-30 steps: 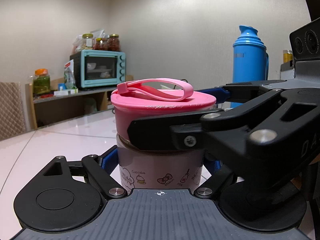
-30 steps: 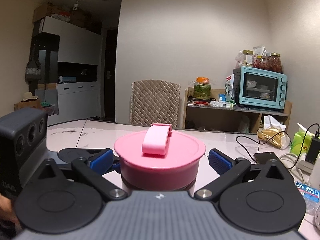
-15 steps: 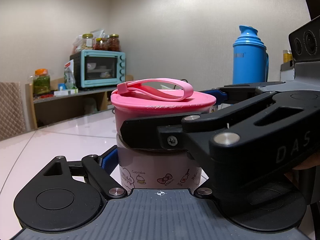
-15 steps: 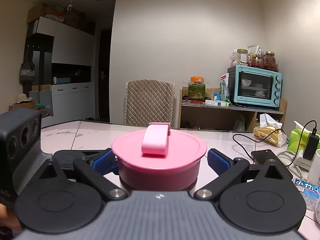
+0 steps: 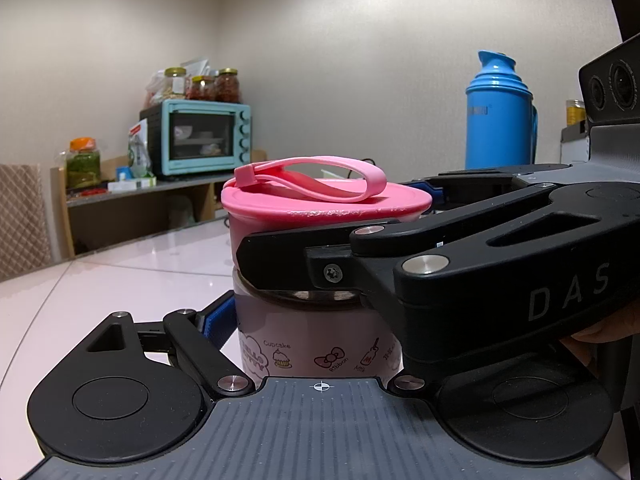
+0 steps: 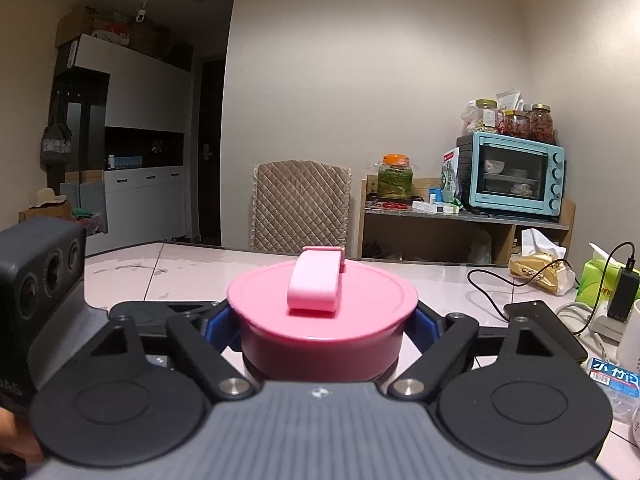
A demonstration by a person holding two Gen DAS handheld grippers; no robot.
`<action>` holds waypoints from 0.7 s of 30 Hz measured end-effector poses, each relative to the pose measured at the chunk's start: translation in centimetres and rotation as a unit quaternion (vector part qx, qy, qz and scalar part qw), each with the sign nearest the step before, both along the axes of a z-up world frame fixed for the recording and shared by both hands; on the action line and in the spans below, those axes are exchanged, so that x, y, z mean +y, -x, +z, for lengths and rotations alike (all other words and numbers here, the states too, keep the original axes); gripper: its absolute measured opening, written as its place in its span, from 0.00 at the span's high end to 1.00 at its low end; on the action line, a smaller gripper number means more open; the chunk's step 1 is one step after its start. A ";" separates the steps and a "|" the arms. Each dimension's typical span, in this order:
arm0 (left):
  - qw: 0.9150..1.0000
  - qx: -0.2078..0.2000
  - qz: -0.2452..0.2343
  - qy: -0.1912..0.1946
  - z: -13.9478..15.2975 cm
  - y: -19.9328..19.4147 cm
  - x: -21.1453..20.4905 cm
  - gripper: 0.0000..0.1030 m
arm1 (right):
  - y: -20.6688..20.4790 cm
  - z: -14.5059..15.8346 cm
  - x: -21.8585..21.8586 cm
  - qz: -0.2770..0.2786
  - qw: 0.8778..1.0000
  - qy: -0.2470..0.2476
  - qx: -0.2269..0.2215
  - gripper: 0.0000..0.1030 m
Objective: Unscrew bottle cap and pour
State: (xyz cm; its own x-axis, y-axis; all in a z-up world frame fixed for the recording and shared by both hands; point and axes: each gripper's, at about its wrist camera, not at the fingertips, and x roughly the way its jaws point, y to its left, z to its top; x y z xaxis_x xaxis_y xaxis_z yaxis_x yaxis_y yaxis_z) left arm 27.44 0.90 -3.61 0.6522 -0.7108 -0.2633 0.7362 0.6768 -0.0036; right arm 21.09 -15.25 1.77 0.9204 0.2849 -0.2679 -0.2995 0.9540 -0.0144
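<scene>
1. Teal toaster oven point(image 6: 514, 176) on a wooden shelf point(image 6: 460, 220), three jars point(image 6: 516, 120) on top.
2. Orange-lidded jar of greens point(image 6: 395, 176) left of the oven.
3. Blue thermos point(image 5: 498, 112) upright against the wall.
4. Quilted chair back point(image 6: 301, 208) behind the bench point(image 6: 192, 264).
5. Black phone point(image 6: 538, 320), charger cable point(image 6: 492, 304), green tissue box point(image 6: 600, 284) at right.

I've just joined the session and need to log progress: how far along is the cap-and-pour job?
Early. Done: the left gripper clamps the pink printed cup body, steadying it on the table. In hand: the right gripper has just been closing and its blue pads now press the pink cap on both sides. Left: the cap looks fully seated, so the unscrewing, lifting off and pouring all remain.
</scene>
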 end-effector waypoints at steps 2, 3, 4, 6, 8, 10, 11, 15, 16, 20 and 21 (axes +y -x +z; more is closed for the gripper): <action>1.000 0.000 0.000 0.000 0.0 0.0 0.0 0.13 | 0.0 0.0 0.0 0.000 1.000 0.000 0.000 0.17; 1.000 -0.001 0.000 0.000 0.0 0.2 0.0 0.13 | 0.0 0.0 0.0 0.001 1.000 0.000 0.000 0.17; 1.000 -0.001 0.000 0.000 0.0 0.2 0.0 0.13 | -0.1 0.0 -0.1 0.001 1.000 0.000 0.000 0.17; 1.000 -0.001 0.000 0.001 0.0 0.2 0.1 0.13 | -0.1 -0.1 -0.2 0.003 1.000 0.000 -0.001 0.17; 1.000 -0.001 0.000 0.002 0.0 0.2 0.1 0.13 | -0.2 -0.1 -0.2 0.004 1.000 -0.001 -0.001 0.17; 1.000 -0.001 0.001 0.000 0.0 0.2 0.0 0.13 | -0.2 -0.1 -0.3 0.007 1.000 -0.001 0.000 0.17; 1.000 -0.002 0.001 0.000 0.0 0.2 0.0 0.13 | -0.3 -0.1 -0.3 0.008 1.000 0.000 0.000 0.17; 1.000 -0.004 0.005 0.000 0.0 0.3 0.0 0.13 | -0.4 0.0 -0.4 0.012 1.000 0.000 0.001 0.17; 1.000 -0.004 0.006 0.001 0.0 0.3 0.0 0.13 | -0.4 0.0 -0.4 0.012 1.000 0.001 0.000 0.17; 1.000 -0.002 0.009 0.003 0.1 0.5 0.1 0.13 | -0.4 0.0 -0.2 0.017 1.000 0.001 -0.002 0.17; 1.000 -0.002 0.010 0.003 0.1 0.5 0.1 0.13 | -0.3 0.0 -0.2 0.018 1.000 0.000 -0.002 0.17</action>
